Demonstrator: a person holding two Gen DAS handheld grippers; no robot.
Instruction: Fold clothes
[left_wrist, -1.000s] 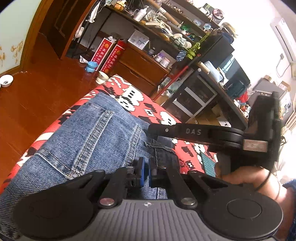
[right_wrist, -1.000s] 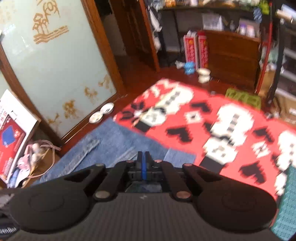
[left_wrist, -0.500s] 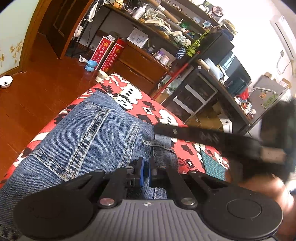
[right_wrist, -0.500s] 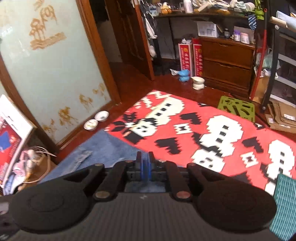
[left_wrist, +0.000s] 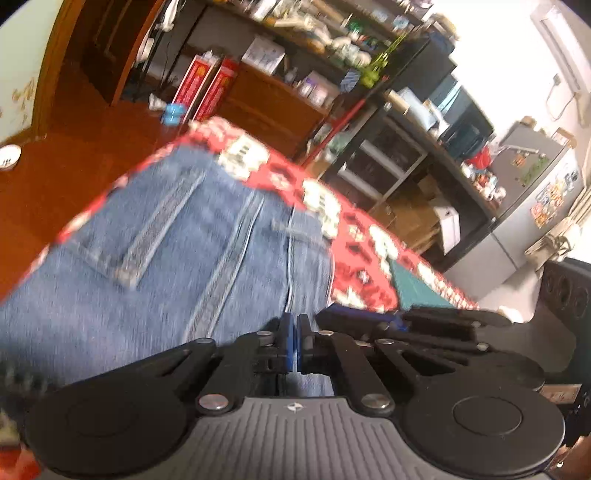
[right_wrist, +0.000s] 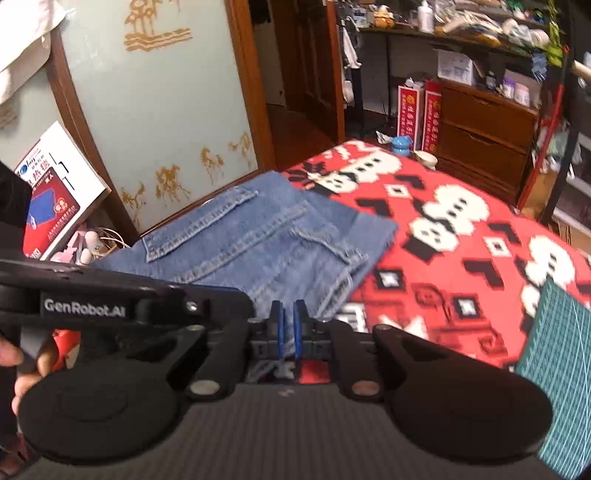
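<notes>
The blue denim jeans (right_wrist: 258, 240) lie folded on a red blanket (right_wrist: 461, 266) patterned with white and black pixel figures, which covers the tabletop. They sit at its left edge, reaching up toward the far left corner, with bare blanket to their right. The denim is mid-blue and faded, with pale double stitching along the seams. A back pocket (right_wrist: 199, 225) faces up on the part nearest the left edge, and a belt loop shows at the waistband. The fold makes a rough rectangle, with a flap of plainer cloth laid over the far right part and a slightly frayed hem at the near right corner.

The left tongs (left_wrist: 294, 345) hang low over the near end of the jeans (left_wrist: 166, 266), their blue pads nearly together with a thin gap, and no cloth clearly between them. The right tongs (right_wrist: 289, 332) sit just beside them at the near edge of the denim, pads a little apart, clamping nothing. A green cutting mat (right_wrist: 557, 369) lies on the blanket toward the near right.
</notes>
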